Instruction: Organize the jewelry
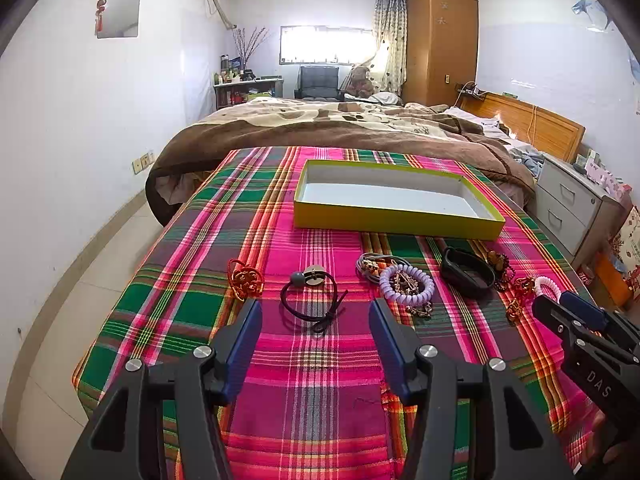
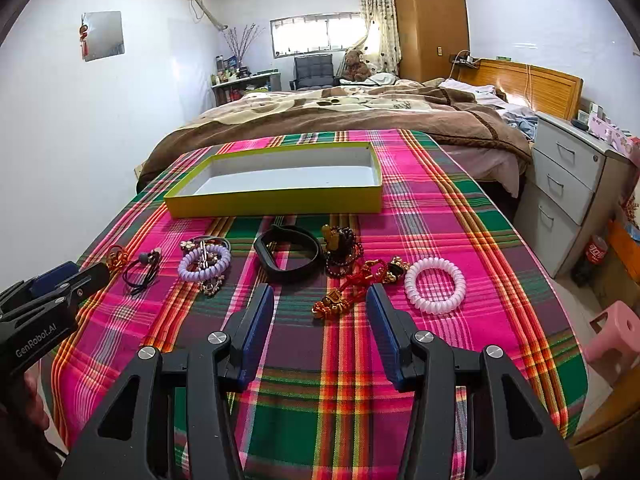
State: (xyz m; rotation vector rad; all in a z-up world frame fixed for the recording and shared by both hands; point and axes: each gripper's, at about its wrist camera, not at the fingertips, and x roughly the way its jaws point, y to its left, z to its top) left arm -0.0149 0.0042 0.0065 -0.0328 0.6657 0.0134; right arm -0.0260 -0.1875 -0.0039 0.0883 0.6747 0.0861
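Note:
A row of jewelry lies on the plaid cloth in front of an empty yellow box [image 1: 396,224] [image 2: 276,202]. From left: a red knot charm [image 1: 245,280], a dark hair tie [image 1: 314,300] [image 2: 141,270], a purple coil bracelet [image 1: 406,285] [image 2: 204,263], a black band [image 1: 466,272] [image 2: 289,258], dark beads [image 2: 343,251], a red-and-gold charm [image 2: 348,290], a white coil bracelet [image 2: 435,285]. My left gripper [image 1: 315,320] is open just short of the hair tie. My right gripper [image 2: 320,300] is open with the red-and-gold charm at its tips.
The plaid-covered table [image 1: 320,380] ends at the left and near edges. Behind it lies a bed with a brown blanket [image 1: 320,124]. A grey drawer cabinet [image 2: 560,200] and a pink stool [image 2: 612,330] stand to the right. A hand [image 2: 36,404] holds the left gripper.

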